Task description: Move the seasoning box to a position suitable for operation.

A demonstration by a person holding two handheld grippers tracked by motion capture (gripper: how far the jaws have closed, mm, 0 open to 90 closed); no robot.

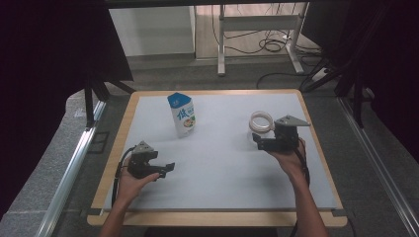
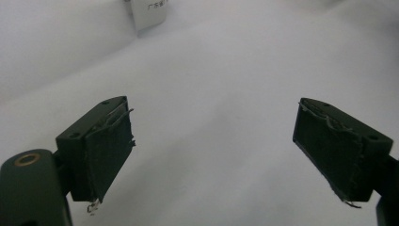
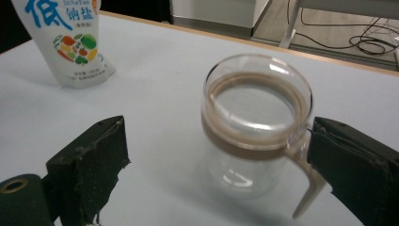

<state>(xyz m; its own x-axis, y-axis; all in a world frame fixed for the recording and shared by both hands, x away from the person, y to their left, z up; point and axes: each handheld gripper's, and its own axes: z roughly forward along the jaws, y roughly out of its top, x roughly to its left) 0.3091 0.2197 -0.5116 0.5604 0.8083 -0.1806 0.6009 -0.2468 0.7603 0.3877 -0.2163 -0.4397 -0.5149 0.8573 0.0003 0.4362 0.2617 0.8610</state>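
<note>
My right fingers (image 3: 211, 174) stood apart around the clear glass mug (image 3: 256, 122); closing carelessly could tip it.

salt pouch (image 1: 182, 115), white table (image 1: 222, 168)

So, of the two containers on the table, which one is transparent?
The glass mug by the right gripper: you see through it, and it has a brown band under its rim. The salt pouch is opaque white with a blue top.
</note>
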